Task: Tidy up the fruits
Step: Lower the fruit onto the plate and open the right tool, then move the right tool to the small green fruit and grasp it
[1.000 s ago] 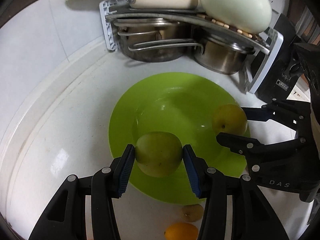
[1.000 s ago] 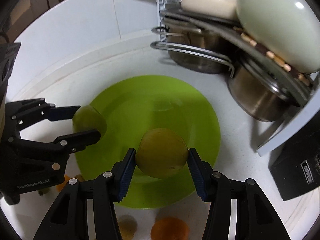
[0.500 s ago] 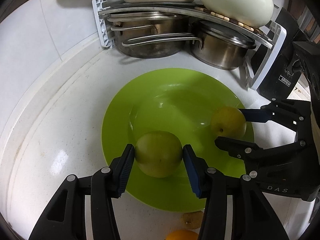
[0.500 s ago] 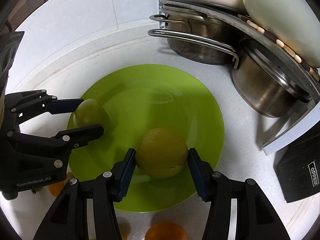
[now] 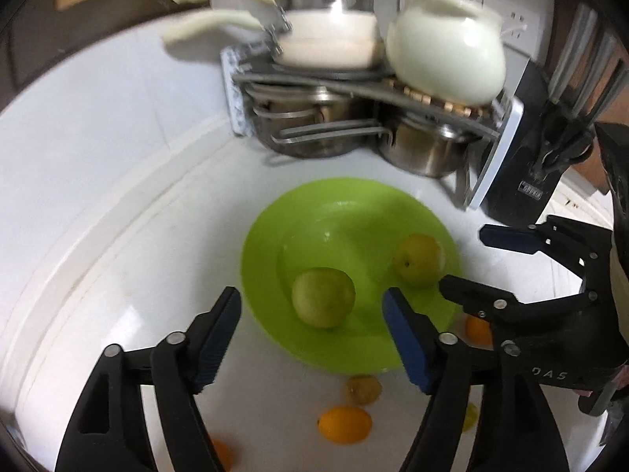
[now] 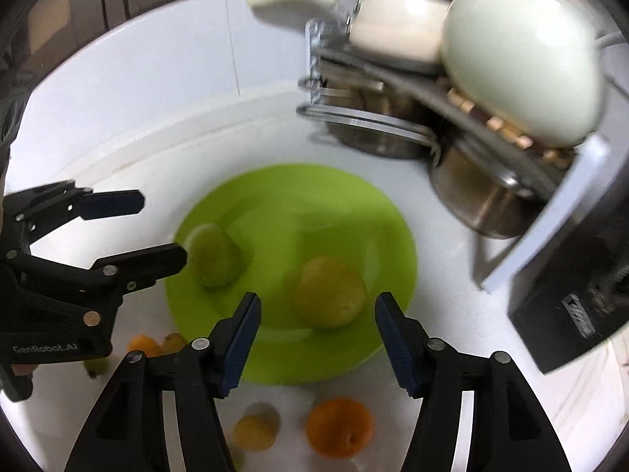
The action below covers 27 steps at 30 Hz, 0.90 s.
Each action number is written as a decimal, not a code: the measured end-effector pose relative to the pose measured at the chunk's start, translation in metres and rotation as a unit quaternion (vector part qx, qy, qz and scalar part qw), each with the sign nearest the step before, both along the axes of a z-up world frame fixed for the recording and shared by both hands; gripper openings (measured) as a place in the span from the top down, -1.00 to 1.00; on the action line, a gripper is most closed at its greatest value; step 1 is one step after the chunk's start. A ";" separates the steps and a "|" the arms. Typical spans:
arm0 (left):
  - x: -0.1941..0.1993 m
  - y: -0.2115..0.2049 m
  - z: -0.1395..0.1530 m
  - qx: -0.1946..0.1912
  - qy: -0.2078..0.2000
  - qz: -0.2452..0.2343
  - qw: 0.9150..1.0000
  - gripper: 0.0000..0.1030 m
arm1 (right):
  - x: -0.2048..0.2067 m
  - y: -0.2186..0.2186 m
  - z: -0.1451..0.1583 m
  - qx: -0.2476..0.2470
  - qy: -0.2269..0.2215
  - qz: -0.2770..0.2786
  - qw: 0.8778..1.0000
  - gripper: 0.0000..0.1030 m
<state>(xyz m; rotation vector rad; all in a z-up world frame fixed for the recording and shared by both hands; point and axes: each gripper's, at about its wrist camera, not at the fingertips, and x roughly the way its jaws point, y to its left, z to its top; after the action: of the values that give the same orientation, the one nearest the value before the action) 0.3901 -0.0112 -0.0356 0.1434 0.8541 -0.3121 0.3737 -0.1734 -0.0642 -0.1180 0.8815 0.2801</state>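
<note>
Currently the green plate (image 5: pixel 275 236) rests on the white counter (image 5: pixel 118 255) and holds both pears. The left gripper (image 5: pixel 312 330) is opening, jaws clear of the green pear (image 5: pixel 323 297), which sits directly ahead between them. The right gripper (image 6: pixel 316 340) is likewise opening, released from the yellow pear (image 6: pixel 329 292) just ahead of its jaws. Loose fruit remains off the plate: the orange (image 6: pixel 339 427) lies nearest the right gripper, below its jaws. Readable markings: "GenRobot.AI" on the left gripper body, "DAS" on the right.

lime-green plate (image 5: pixel 275 232), orange fruit (image 5: pixel 344 424), white counter (image 5: pixel 118 236)
</note>
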 end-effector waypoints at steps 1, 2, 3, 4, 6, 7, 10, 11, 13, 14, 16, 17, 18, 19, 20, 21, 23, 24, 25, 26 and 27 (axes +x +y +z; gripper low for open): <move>-0.007 0.003 0.005 -0.003 -0.008 0.001 1.000 -0.49 | -0.005 -0.002 0.005 0.002 -0.009 -0.003 1.000 -0.26; -0.016 0.005 0.010 -0.005 -0.015 0.002 1.000 -0.52 | -0.011 -0.002 0.011 0.003 -0.018 -0.005 1.000 -0.26; -0.025 0.007 0.016 -0.005 -0.025 0.003 1.000 -0.54 | -0.019 0.000 0.017 0.004 -0.029 -0.008 1.000 -0.29; -0.035 0.010 0.021 -0.006 -0.033 0.005 0.999 -0.58 | -0.027 0.001 0.024 0.004 -0.040 -0.013 0.999 -0.34; -0.048 0.013 0.029 -0.004 -0.050 0.014 0.999 -0.61 | -0.039 0.004 0.033 0.007 -0.058 -0.018 0.998 -0.42; -0.057 0.015 0.034 -0.005 -0.060 0.021 0.998 -0.65 | -0.046 0.005 0.037 0.008 -0.067 -0.022 0.997 -0.46; -0.077 0.023 0.044 -0.009 -0.083 0.037 0.996 -0.80 | -0.066 0.009 0.049 0.015 -0.088 -0.034 0.995 -0.50; -0.083 0.025 0.046 -0.009 -0.089 0.043 0.995 -0.85 | -0.071 0.011 0.052 0.018 -0.092 -0.038 0.995 -0.50; -0.096 0.031 0.049 -0.012 -0.096 0.054 0.994 -0.89 | -0.084 0.012 0.054 0.021 -0.101 -0.046 0.994 -0.51; -0.103 0.034 0.050 -0.013 -0.097 0.059 0.993 -0.90 | -0.089 0.014 0.055 0.020 -0.104 -0.050 0.993 -0.51; -0.112 0.038 0.049 -0.012 -0.100 0.066 0.993 -0.91 | -0.100 0.016 0.057 0.017 -0.109 -0.052 0.993 -0.52; -0.118 0.041 0.049 -0.011 -0.102 0.070 0.992 -0.91 | -0.105 0.016 0.057 0.016 -0.111 -0.054 0.992 -0.52; -0.124 0.043 0.048 -0.009 -0.104 0.074 0.992 -0.91 | -0.110 0.018 0.057 0.017 -0.112 -0.054 0.992 -0.52; -0.129 0.045 0.047 -0.008 -0.105 0.077 0.991 -0.91 | -0.113 0.019 0.056 0.017 -0.113 -0.053 0.992 -0.52; -0.134 0.047 0.046 -0.007 -0.107 0.082 0.991 -0.91 | -0.115 0.020 0.056 0.017 -0.114 -0.053 0.992 -0.52; -0.140 0.049 0.044 -0.007 -0.109 0.087 0.990 -0.91 | -0.118 0.022 0.055 0.018 -0.114 -0.052 0.992 -0.52; -0.149 0.053 0.042 -0.006 -0.114 0.097 0.989 -0.91 | -0.124 0.024 0.054 0.020 -0.111 -0.051 0.992 -0.52; -0.153 0.055 0.040 -0.009 -0.115 0.101 0.988 -0.91 | -0.129 0.025 0.052 0.021 -0.111 -0.049 0.992 -0.52; -0.156 0.057 0.038 -0.010 -0.116 0.102 0.988 -0.91 | -0.132 0.027 0.050 0.020 -0.111 -0.050 0.992 -0.52; -0.161 0.059 0.037 -0.010 -0.117 0.106 0.987 -0.91 | -0.135 0.028 0.049 0.018 -0.111 -0.052 0.992 -0.52; -0.165 0.061 0.035 -0.010 -0.120 0.111 0.986 -0.91 | -0.137 0.028 0.047 0.019 -0.109 -0.052 0.993 -0.52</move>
<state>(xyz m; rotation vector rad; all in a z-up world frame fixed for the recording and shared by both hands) 0.2250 0.0495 -0.0009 0.0652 0.6203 -0.0911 0.2369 -0.1451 -0.0170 -0.0657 0.6626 0.1833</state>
